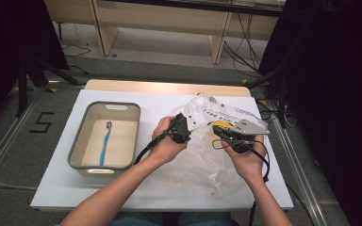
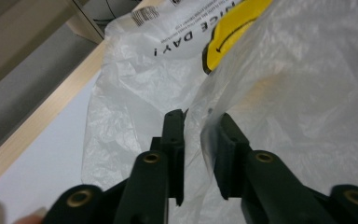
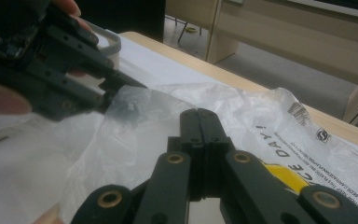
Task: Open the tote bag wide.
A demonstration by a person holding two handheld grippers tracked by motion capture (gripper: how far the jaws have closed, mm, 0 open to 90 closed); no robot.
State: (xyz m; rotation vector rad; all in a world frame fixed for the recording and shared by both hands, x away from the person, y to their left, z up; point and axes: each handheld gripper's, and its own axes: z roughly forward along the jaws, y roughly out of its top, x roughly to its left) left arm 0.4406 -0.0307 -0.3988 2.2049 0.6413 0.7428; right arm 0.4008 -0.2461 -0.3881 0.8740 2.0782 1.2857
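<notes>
Room: grey floor marked with a taped "5" [image 1: 42, 122], wooden bench legs behind, dark curtains at both sides. A white table [image 1: 56, 181] with a wood edge at the far side carries all items.

Item 1, bag [image 1: 202, 155]: thin translucent plastic carrier, crumpled, lying right of centre on the table, printed with black lettering, a barcode and a yellow patch [image 1: 220, 124]. Both grippers work it, apparently to part its film and open the mouth. Contents: cannot tell; nothing is made out through the film.

Item 2, left gripper [image 1: 190, 125]: held at the bag's left upper side. In the left gripper view a fold of film runs up between the jaws, which stand narrowly apart; the pads do not visibly press it, so this is judged no grip yet. The right gripper view shows its tip at a raised flap of film [image 3: 135, 102].

Item 3, right gripper [image 1: 215, 131]: jaws fully closed, meeting flat, beside the yellow patch. Whether film is pinched between them cannot be told; it seems placed to anchor the bag while the other side is drawn off.

Item 4, bin [image 1: 78, 141]: grey-rimmed, cream, left of the bag and well apart from it. Contents: one blue toothbrush [image 1: 105, 141], lying lengthwise on the bottom.
</notes>
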